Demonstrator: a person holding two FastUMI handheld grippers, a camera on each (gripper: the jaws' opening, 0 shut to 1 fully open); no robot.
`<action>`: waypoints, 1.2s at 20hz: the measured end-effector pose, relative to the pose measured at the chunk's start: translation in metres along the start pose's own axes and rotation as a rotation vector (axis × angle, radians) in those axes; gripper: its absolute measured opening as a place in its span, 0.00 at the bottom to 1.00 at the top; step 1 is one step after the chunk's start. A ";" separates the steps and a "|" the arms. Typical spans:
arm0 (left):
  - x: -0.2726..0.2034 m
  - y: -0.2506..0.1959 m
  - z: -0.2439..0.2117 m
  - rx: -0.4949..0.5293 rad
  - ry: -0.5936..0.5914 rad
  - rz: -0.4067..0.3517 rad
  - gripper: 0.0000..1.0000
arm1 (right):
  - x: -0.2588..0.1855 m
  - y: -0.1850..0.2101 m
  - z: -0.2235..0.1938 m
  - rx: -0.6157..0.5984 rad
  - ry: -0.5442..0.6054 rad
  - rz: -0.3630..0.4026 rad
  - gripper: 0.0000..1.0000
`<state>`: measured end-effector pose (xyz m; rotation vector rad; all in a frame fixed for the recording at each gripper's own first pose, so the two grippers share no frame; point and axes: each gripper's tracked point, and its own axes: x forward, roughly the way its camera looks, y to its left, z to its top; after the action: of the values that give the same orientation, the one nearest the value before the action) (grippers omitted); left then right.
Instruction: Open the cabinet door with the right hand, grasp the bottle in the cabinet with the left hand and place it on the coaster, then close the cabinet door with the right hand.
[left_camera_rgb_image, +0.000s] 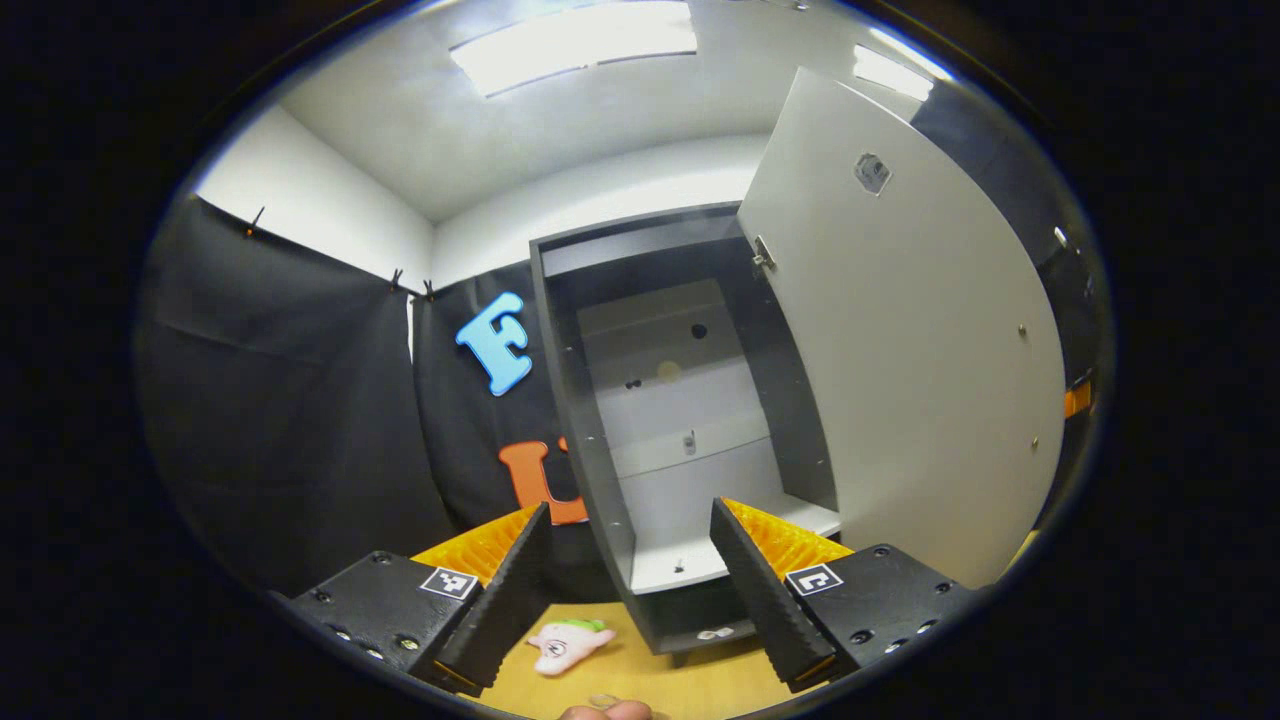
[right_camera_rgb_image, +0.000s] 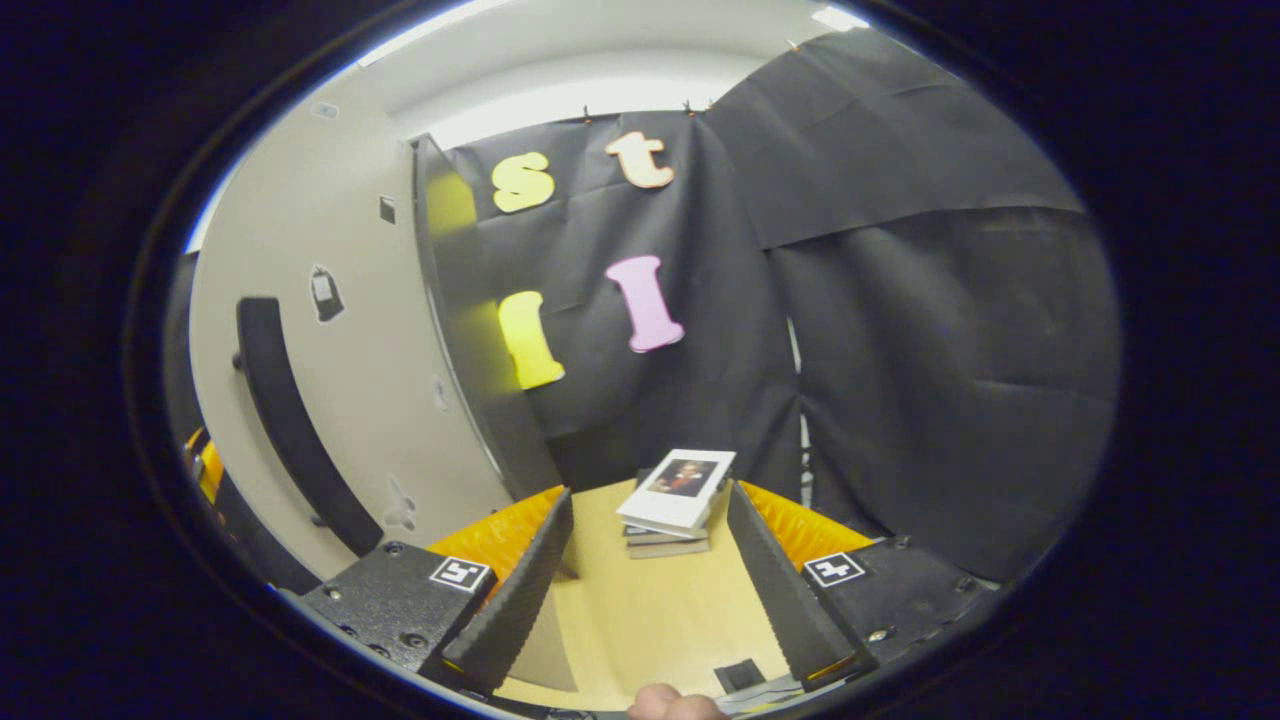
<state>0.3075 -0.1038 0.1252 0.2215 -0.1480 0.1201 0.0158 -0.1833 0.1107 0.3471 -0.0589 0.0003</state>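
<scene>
In the left gripper view the dark cabinet (left_camera_rgb_image: 575, 400) stands straight ahead with its pale door (left_camera_rgb_image: 900, 350) swung wide to the right. Inside I see a white back panel and a white shelf (left_camera_rgb_image: 690, 560). My left gripper (left_camera_rgb_image: 630, 520) is open, low in front of the opening, with nothing between its fingers. In the right gripper view the door's outer face (right_camera_rgb_image: 400, 400) is close on the left, with its long black handle (right_camera_rgb_image: 290, 430). My right gripper (right_camera_rgb_image: 650, 495) is open just right of the door's edge and touches nothing.
A small pink plush toy (left_camera_rgb_image: 570, 645) lies on the wooden table (left_camera_rgb_image: 690, 690) before the cabinet. A stack of books (right_camera_rgb_image: 675, 500) sits on the table ahead of the right gripper, and a small black object (right_camera_rgb_image: 740, 675) lies near its fingers. Black cloth walls close in the booth.
</scene>
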 end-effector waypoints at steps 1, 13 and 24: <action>-0.006 -0.013 -0.012 -0.038 0.056 -0.027 0.95 | 0.002 0.011 0.010 -0.011 -0.012 0.028 0.99; 0.001 -0.024 -0.060 -0.163 0.153 -0.128 0.96 | -0.020 0.121 0.004 -0.265 -0.052 0.118 0.96; 0.032 0.029 -0.097 -0.099 0.157 -0.151 0.96 | 0.016 0.294 -0.037 -0.281 0.027 0.365 0.91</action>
<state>0.3484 -0.0503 0.0426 0.1232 0.0196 -0.0203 0.0310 0.1053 0.1764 0.0514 -0.0934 0.3552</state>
